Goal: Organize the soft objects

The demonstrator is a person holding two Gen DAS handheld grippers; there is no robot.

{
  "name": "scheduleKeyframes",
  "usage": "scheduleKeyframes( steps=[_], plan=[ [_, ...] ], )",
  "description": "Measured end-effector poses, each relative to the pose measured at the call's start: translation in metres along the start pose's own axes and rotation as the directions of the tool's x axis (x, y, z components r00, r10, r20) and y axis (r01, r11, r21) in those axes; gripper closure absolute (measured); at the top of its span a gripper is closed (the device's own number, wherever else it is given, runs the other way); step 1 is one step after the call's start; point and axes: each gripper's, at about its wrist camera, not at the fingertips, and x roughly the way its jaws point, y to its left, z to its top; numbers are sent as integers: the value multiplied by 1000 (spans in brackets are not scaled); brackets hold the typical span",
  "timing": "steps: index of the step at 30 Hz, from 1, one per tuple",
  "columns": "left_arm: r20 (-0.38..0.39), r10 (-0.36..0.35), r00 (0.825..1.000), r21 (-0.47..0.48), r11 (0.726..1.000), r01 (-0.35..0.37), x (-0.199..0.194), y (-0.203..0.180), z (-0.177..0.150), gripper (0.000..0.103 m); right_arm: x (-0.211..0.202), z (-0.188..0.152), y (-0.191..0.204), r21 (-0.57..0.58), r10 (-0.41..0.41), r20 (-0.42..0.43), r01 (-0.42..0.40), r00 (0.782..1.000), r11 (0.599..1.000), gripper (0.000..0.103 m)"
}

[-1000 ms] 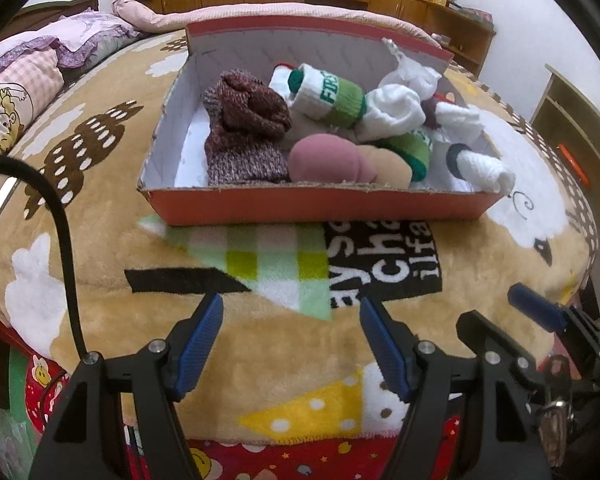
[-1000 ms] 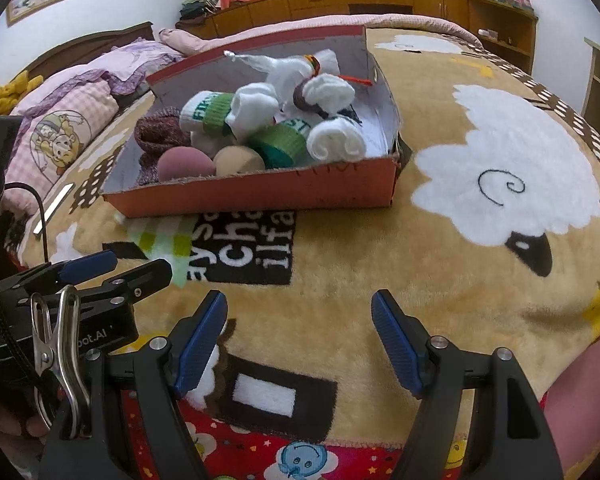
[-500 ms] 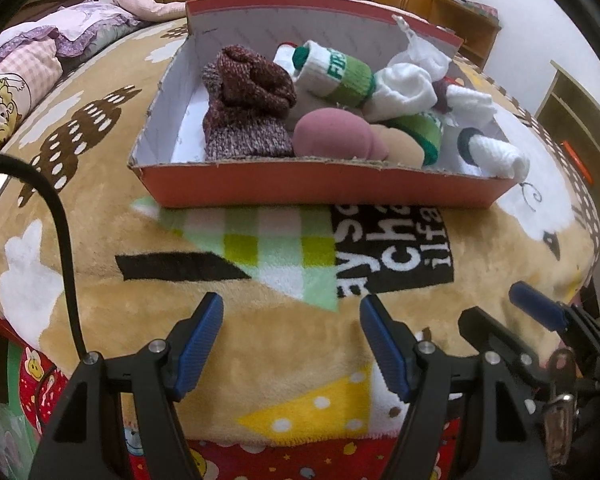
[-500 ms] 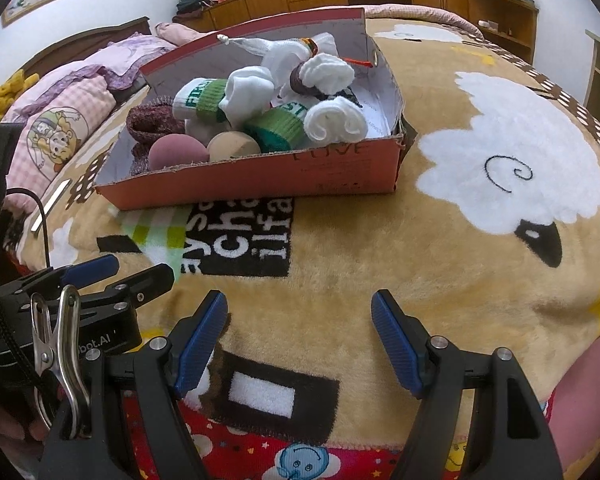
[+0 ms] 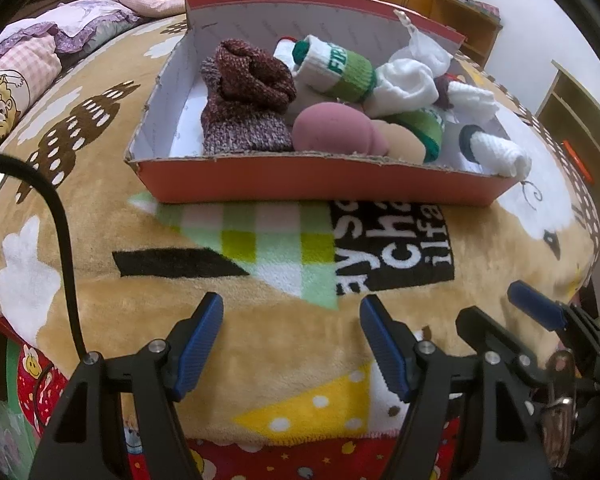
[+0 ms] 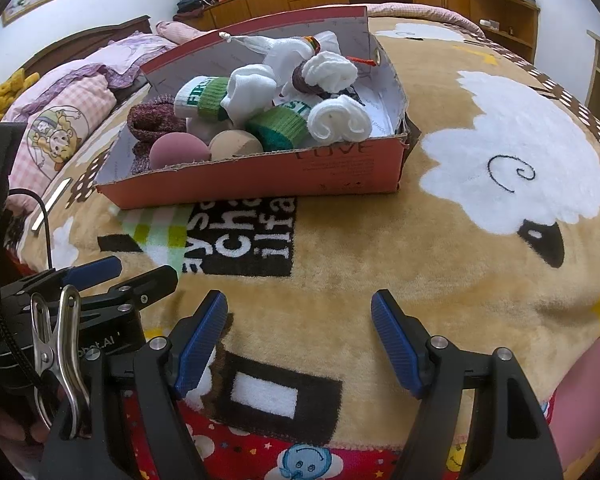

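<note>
Socks fill a red cardboard box that sits on the bed, on a tan blanket printed with sheep and lettering. The box lies well ahead of both tools, with a stretch of bare blanket between them.

The left tool hangs over the near edge of the blanket, its blue pads wide apart and nothing between them. The right tool is just beside it, likewise spread wide and holding nothing. From the left wrist view the box is straight ahead; from the right wrist view it lies ahead and to the left.

Inside the box, a dark red knitted sock bundle takes the left end. Next to it lie a pink roll and a beige roll, touching each other against the front wall. Behind them are two white rolls with green bands, one carrying green letters. White rolled socks crowd the right end, piled above the rim. The box's front wall is low and ragged along its top edge; the back wall stands taller.
</note>
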Motion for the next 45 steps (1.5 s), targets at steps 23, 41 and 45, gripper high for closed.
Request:
scheduleKeyframes(
  steps=[23, 41, 45],
  plan=[
    [-9, -2, 1000, -5, 1000, 1, 2, 1, 0, 29, 1, 2, 6, -7, 7, -1, -7, 1000, 1000, 27],
    [-14, -1, 1000, -9, 1000, 1, 2, 2, 0, 29, 0, 3, 5, -5, 8, -5, -8, 1000, 1000, 27],
    [-22, 11, 1000, -10, 1000, -11, 5, 2, 0, 29, 1, 3, 5, -3, 9, -4, -9, 1000, 1000, 27]
  ],
)
